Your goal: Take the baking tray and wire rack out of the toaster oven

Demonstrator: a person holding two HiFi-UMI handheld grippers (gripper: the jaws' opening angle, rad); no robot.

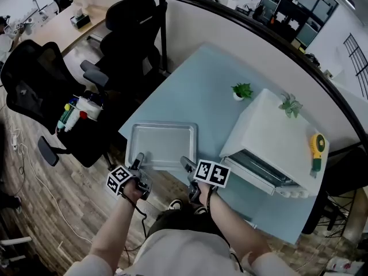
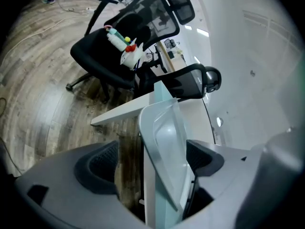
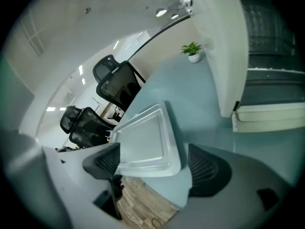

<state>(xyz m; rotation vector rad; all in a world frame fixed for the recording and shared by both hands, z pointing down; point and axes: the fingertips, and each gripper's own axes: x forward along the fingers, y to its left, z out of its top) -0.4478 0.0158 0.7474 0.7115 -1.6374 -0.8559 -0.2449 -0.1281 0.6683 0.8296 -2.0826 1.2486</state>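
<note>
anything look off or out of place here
The baking tray lies right at the table's near edge, its near rim seemingly just past it, so it could tip. The toaster oven's door hangs open. Some bottles lie on an office chair's seat. Nothing looks spilled or damaged.

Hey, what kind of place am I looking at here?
Probably an open-plan office: black swivel chairs, a curved desk partition, and more desks nearby. The toaster oven on the pale blue table is the odd thing out.

Your left gripper (image 1: pixel 140 157) sits just left of your right gripper (image 1: pixel 185 163). Both point downward, jaws wide apart, forearms extended forward.
</note>
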